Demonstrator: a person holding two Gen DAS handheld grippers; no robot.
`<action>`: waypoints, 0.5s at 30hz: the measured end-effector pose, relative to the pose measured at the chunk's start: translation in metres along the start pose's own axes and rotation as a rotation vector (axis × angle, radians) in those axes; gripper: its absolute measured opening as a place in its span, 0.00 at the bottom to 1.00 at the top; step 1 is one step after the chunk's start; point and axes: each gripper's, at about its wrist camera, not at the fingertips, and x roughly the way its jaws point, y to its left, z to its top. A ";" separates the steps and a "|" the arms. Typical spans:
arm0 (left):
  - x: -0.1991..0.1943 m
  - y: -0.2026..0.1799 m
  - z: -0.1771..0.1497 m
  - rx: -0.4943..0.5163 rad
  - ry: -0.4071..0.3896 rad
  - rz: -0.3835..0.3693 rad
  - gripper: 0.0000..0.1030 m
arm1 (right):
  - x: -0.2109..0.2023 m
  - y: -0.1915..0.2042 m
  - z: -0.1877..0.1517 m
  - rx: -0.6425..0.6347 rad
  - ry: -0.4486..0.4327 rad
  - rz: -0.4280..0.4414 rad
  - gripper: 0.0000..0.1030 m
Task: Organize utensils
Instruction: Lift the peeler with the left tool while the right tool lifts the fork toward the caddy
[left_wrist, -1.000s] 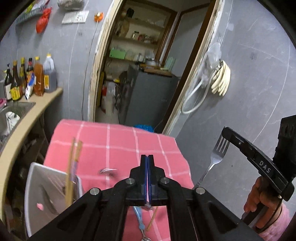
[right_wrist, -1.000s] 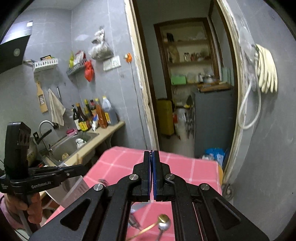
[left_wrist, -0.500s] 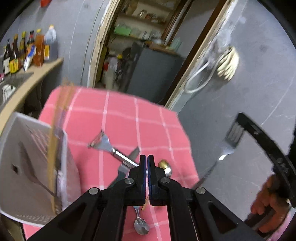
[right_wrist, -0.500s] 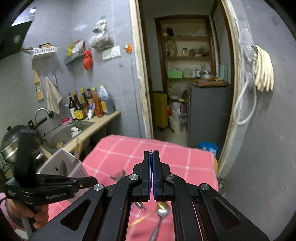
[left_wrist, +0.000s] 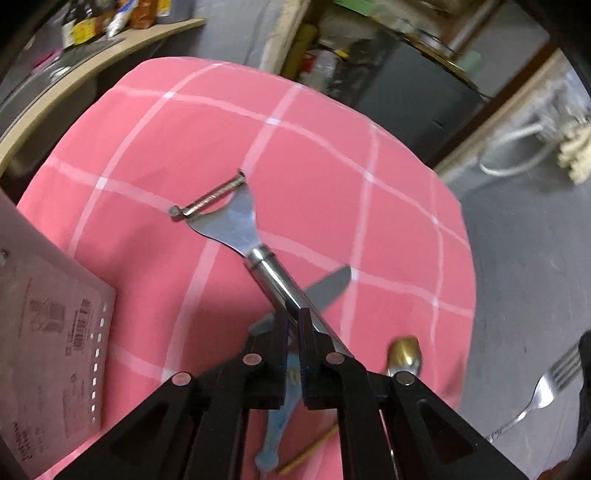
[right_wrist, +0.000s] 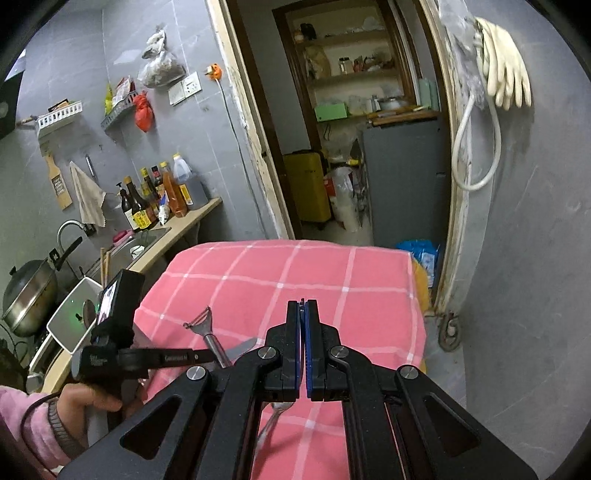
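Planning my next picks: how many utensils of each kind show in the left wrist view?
Peeler: 1
Knife: 1
Gold spoon: 1
Fork: 1
Wooden stick, maybe a chopstick: 1
Total: 5

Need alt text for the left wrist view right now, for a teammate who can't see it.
The left gripper, its jaws opening, points down at a steel peeler that lies across a knife on a pink checked cloth. A gold spoon lies at right, a fork shows at the right edge, and a white bin stands at left.
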 end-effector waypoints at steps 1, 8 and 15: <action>0.000 0.001 0.001 -0.007 -0.016 0.007 0.21 | 0.004 -0.003 0.000 0.003 0.003 0.007 0.02; 0.010 0.008 0.008 -0.057 -0.016 0.016 0.52 | 0.030 -0.015 -0.002 0.012 0.024 0.053 0.02; 0.024 0.006 0.022 -0.088 0.023 0.053 0.36 | 0.044 -0.020 -0.007 0.017 0.041 0.081 0.02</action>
